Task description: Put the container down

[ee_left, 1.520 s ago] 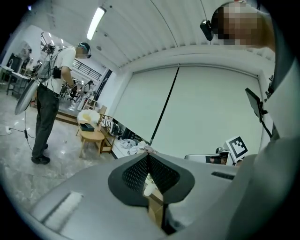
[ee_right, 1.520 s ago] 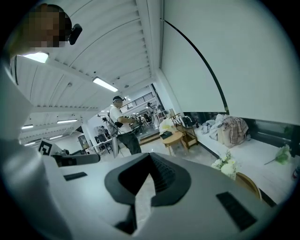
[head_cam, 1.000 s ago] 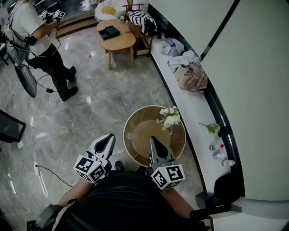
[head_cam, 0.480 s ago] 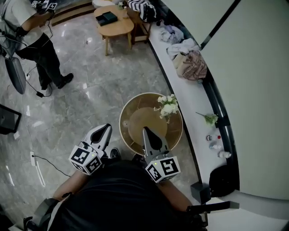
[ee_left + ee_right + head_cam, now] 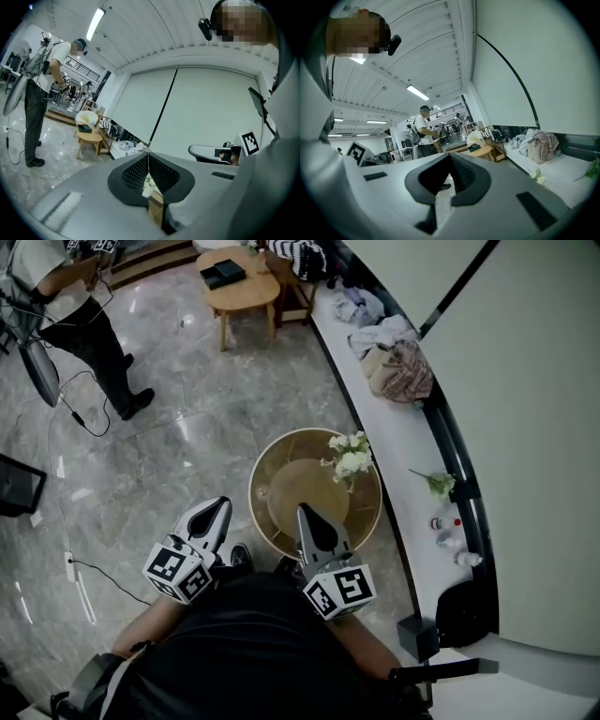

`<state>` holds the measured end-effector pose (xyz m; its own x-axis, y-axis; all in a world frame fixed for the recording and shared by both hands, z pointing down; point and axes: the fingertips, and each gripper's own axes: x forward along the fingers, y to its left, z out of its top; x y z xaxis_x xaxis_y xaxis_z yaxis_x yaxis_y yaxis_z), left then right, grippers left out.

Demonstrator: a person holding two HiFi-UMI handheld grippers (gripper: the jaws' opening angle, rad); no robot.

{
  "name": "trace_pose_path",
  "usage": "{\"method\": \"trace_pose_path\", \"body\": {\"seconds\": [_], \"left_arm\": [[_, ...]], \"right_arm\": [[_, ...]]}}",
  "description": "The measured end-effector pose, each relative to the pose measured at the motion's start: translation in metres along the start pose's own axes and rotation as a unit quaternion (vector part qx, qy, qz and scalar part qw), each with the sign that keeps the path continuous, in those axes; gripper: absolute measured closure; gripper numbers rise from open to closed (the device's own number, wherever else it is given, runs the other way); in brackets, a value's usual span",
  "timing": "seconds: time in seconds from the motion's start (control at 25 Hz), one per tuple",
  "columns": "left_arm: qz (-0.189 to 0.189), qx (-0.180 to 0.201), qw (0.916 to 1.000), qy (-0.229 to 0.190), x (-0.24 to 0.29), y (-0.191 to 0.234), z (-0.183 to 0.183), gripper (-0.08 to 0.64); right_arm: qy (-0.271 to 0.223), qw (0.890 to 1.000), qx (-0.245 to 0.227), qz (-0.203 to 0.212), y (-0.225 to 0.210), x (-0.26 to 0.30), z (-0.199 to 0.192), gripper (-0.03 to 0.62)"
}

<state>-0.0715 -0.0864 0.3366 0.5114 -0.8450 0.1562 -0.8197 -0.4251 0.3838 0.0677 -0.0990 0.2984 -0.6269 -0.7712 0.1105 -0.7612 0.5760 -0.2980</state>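
**A:** Which step was in hand?

**B:** As I read it, the setting-down was either done or not under way. The left gripper [image 5: 222,506] had its jaws pressed together with nothing between them. The right gripper [image 5: 305,512] was the same, its tips meeting on empty air.

**A:** So where was the container?

**B:** Neither gripper carried one. The likeliest candidate was the vase of white flowers [image 5: 352,463]. It stood upright on the round table [image 5: 265,474], close to its right edge and apart from both grippers. I couldn't say for certain that it was the thing meant.

**A:** And the grippers' places?

**B:** In the head view the right one showed over the table's near edge. The left one was off the table's left edge, above the marble floor [image 5: 187,427].

**A:** What did the next move call for?

**B:** If the vase was the container, I'd judge only a clean retreat was needed, with the right gripper kept clear of the blooms so nothing tipped.
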Motion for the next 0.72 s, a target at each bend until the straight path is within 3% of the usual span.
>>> {"method": "trace_pose_path", "body": {"seconds": [0.72], "left_arm": [[0.002,-0.008,0.9999,0.009,0.0006,-0.0009,-0.0058,0.555]], "right_arm": [[0.000,1.000,0.008,0.000,-0.0003,-0.0031,-0.0022,0.586]]}}
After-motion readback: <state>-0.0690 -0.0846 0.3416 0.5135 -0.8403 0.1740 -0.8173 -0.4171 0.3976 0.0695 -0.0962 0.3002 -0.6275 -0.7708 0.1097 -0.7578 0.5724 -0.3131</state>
